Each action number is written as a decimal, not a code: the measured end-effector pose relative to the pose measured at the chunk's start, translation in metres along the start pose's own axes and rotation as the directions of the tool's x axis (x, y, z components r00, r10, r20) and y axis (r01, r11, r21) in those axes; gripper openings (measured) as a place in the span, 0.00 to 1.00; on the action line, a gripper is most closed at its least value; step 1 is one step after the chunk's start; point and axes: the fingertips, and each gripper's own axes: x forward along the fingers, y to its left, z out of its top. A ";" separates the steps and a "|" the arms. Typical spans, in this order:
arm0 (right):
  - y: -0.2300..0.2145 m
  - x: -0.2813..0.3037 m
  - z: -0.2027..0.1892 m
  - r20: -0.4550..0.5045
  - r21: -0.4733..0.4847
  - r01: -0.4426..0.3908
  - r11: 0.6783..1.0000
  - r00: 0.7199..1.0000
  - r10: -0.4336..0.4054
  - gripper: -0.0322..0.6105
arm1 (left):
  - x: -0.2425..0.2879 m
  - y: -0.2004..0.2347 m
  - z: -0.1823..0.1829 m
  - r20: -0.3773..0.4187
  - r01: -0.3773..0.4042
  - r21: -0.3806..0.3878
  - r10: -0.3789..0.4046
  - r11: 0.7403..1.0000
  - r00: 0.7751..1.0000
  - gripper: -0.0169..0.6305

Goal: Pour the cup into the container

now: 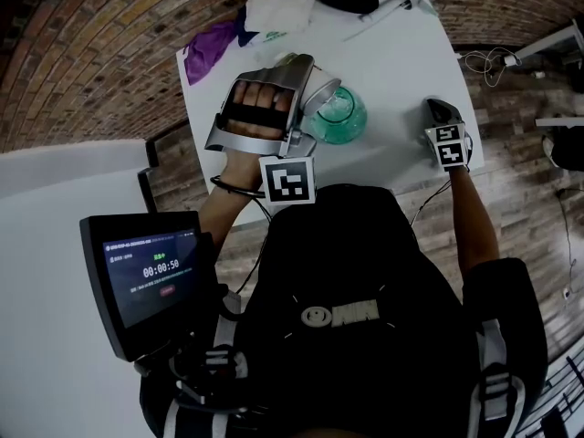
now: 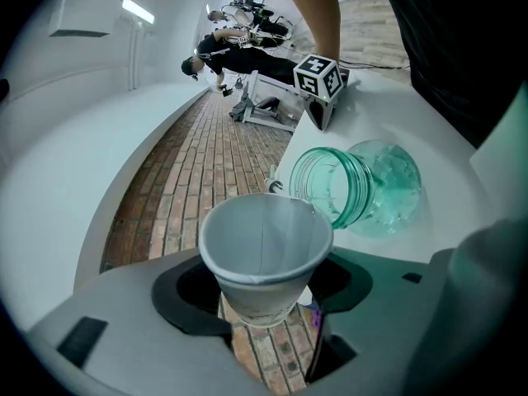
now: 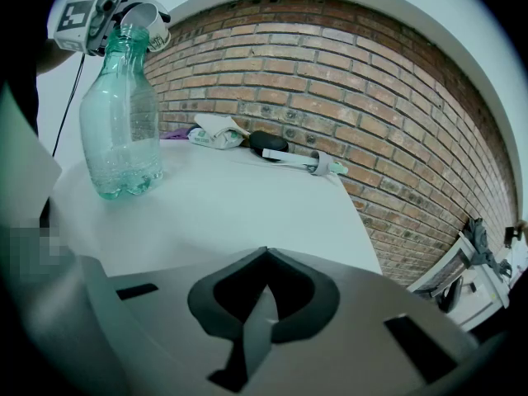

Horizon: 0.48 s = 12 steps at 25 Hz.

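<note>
**Head view and both gripper views, pouring position.** My left gripper [image 2: 264, 299] has its jaws about half apart and clamped on the lower wall of the paper cup [image 2: 262, 250]. The cup is tipped over, with its rim at the mouth of the bottle [image 3: 122, 110].

- **Cup:** white paper, tapered, with a rolled rim. A single vertical seam runs down its plain, matte inner wall.
- **Bottle:** clear green-tinted plastic with a ribbed threaded neck and a lobed base. It stands upright on the smooth white table [image 1: 401, 67], just beside the left gripper. Its lower part looks speckled, but I cannot tell with what.
- **Right gripper:** my right gripper [image 3: 262, 304] has its dark, curved pads pressed fully together with nothing between them. It sits at the table's near right edge, well apart from the bottle.
- **Table's far end:** a crumpled white cloth [image 1: 278, 9] and a purple cloth [image 1: 208, 51].
- **Writing:** each gripper's cube bears black-and-white square markers. The screen [image 1: 151, 267] at lower left reads 00:00:50; its other print is too small to read.
</note>
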 end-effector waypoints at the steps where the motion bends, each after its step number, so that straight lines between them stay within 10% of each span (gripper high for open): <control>1: 0.000 0.000 0.000 0.000 0.000 0.000 1.000 1.000 0.000 0.05 | 0.000 0.000 0.000 0.001 -0.001 0.001 0.001 1.000 1.000 0.49; 12: 0.001 0.001 0.001 0.001 -0.002 0.000 1.000 1.000 0.000 0.05 | 0.001 0.000 0.002 0.007 -0.007 0.012 0.007 1.000 1.000 0.49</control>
